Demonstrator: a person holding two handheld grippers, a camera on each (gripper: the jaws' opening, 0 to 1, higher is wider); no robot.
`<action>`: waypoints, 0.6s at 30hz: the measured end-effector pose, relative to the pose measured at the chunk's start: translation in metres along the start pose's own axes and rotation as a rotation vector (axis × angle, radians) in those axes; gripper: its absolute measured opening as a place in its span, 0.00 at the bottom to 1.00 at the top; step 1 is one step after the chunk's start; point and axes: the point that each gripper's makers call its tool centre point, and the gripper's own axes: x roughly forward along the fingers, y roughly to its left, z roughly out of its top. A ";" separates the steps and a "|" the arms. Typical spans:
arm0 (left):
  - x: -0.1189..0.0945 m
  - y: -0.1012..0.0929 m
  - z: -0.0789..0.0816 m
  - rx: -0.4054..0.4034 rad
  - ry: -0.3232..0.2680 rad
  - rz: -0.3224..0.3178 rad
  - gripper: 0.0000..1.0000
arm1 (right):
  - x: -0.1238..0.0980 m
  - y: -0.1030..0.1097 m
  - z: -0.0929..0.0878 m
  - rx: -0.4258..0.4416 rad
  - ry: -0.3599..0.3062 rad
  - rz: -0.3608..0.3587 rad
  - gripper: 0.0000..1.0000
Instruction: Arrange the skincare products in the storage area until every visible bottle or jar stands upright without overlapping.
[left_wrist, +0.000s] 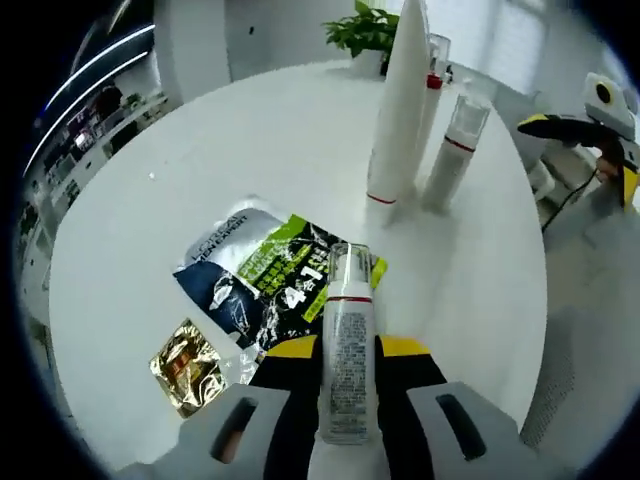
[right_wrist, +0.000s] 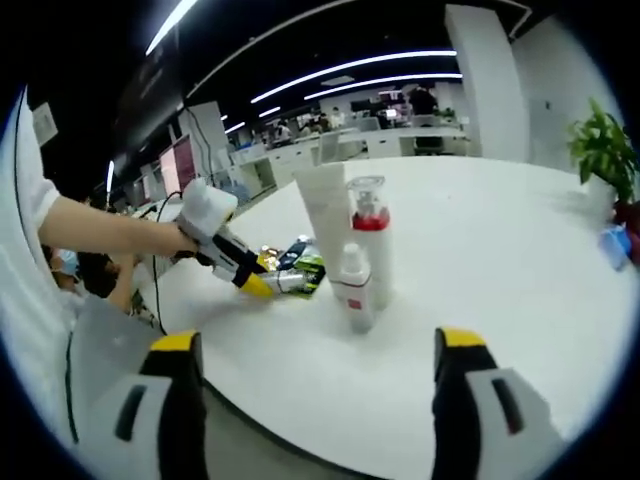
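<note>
my left gripper (left_wrist: 345, 400) clamped on small clear-capped bottle (left_wrist: 347, 350) | light, slick, rigid plastic, grip mid-body | right gripper (right_wrist: 315, 400) spread wide, standing bottles (right_wrist: 360, 260) ahead

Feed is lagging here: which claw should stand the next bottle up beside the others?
Left. The left claw already grips a small bottle near the upright group. The right claw hangs open and empty off the table edge.
</note>
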 end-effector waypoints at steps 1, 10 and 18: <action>-0.002 -0.001 -0.001 -0.010 -0.006 0.001 0.17 | 0.000 0.001 0.001 0.006 -0.004 0.003 0.96; -0.023 -0.020 0.003 -0.157 -0.125 -0.001 0.17 | 0.002 0.018 0.010 0.068 -0.051 0.056 0.95; -0.048 -0.042 0.016 -0.251 -0.240 -0.012 0.17 | 0.004 0.037 0.017 0.094 -0.077 0.115 0.92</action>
